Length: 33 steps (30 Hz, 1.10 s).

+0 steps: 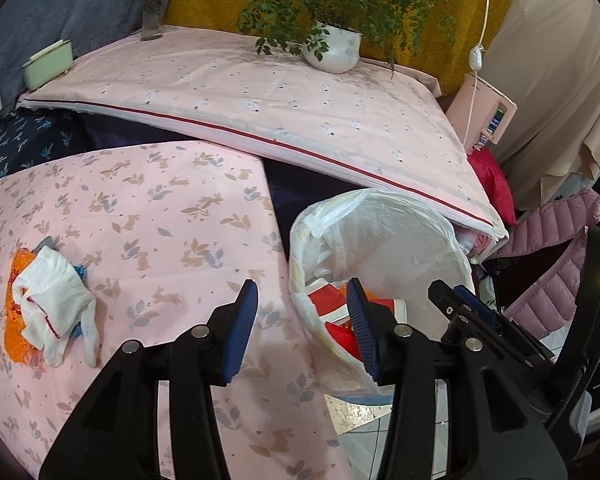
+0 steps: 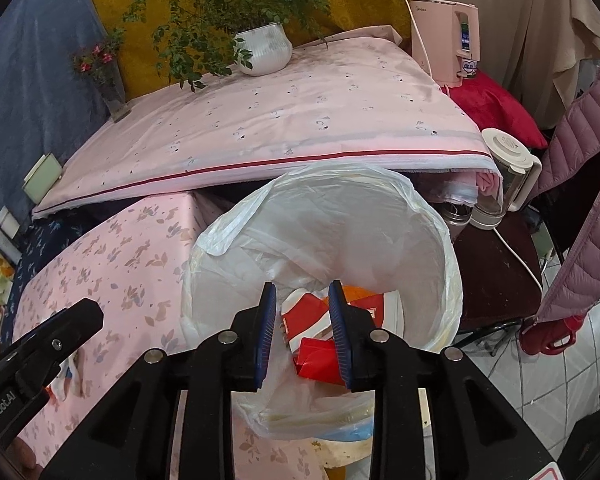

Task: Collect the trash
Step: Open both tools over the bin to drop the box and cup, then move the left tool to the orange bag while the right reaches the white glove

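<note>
Right up front, the left gripper [image 1: 302,308] hangs with its blue-padded fingers [image 1: 242,328] spread wide and nothing between them, poised over the seam where the pink rabbit-print cloth on the desk [image 1: 160,216] meets the bin. The right gripper [image 2: 302,328] sits directly above the mouth of the white plastic-lined trash bin [image 2: 420,216], fingers set narrower but parted, and empty too

Down inside the liner, red-and-white paper packaging [image 2: 320,354] and a scrap of orange already lie at the bottom, so part of the collecting looks done

What's left is plain to see on the left wrist view: a crumpled white cotton glove with red stitching [image 1: 54,300] lies on top of an orange mesh scrap [image 1: 18,332], with a bit of blue peeking out beside it, all sitting on the cloth well apart from the bin. That pile seems the next target, likely for the left gripper

Further back, the higher pink sheet with a red stripe [image 1: 260,96] carries a white potted plant [image 1: 334,50] and a glass vase of flowers [image 1: 154,12]
</note>
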Each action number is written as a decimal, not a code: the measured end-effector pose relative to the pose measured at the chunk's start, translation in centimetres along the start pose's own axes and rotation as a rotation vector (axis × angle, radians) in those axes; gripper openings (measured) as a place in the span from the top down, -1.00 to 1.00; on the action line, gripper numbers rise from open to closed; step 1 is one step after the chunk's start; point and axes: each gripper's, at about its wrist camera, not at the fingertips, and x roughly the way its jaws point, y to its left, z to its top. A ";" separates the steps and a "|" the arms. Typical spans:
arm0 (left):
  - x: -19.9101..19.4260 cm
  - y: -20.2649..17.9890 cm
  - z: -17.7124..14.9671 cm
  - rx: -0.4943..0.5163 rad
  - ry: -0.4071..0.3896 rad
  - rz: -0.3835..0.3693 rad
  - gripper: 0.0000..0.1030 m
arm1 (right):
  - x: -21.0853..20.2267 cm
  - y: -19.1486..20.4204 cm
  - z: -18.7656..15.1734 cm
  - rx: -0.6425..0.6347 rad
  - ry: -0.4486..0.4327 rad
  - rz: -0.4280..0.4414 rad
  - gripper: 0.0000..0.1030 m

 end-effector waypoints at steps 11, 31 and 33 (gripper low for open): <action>-1.0 3.2 -0.3 -0.053 -0.008 0.027 0.15 | -0.6 3.2 -0.4 -0.057 0.001 0.015 0.32; -4.9 14.2 -2.2 -0.220 -0.054 0.143 -0.17 | -1.7 14.5 -4.3 -0.250 0.036 0.116 0.05; -5.3 15.3 -2.5 -0.231 -0.056 0.159 -0.17 | -1.7 15.6 -4.8 -0.265 0.042 0.127 0.05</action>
